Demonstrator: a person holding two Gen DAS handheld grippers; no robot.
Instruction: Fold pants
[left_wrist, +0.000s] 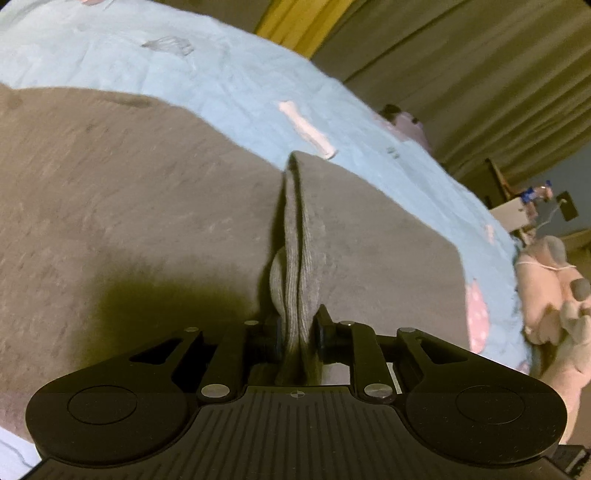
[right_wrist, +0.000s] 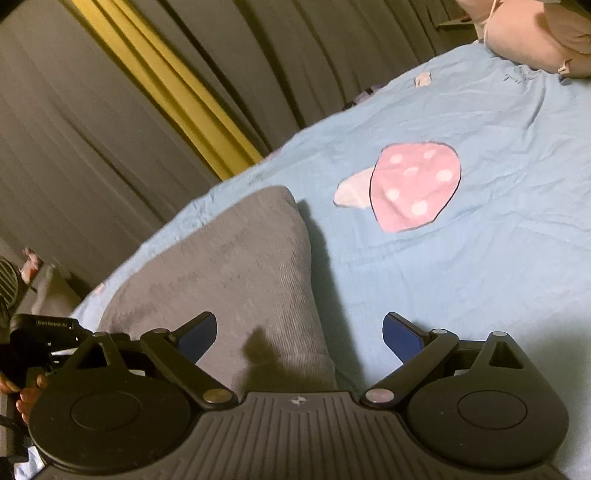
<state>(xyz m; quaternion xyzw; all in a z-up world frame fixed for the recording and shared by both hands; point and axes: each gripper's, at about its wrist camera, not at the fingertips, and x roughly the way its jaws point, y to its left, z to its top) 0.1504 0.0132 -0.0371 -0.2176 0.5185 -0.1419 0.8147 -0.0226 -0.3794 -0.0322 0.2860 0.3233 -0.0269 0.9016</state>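
Grey pants (left_wrist: 129, 206) lie spread on a light blue bedsheet (left_wrist: 221, 81). My left gripper (left_wrist: 298, 332) is shut on a ribbed edge of the pants (left_wrist: 295, 266), which rises as a pinched ridge ahead of the jaws. In the right wrist view, a folded grey part of the pants (right_wrist: 229, 266) lies on the sheet (right_wrist: 461, 280). My right gripper (right_wrist: 299, 334) is open and empty, just above the pants' ribbed end, with its left blue pad over the cloth.
The sheet has a pink mushroom print (right_wrist: 413, 184). A pink plush toy (left_wrist: 550, 295) lies at the bed's right edge. Grey curtains (right_wrist: 92, 129) with a yellow strip (right_wrist: 177, 92) hang behind the bed. The other hand-held gripper (right_wrist: 40, 332) shows at the left.
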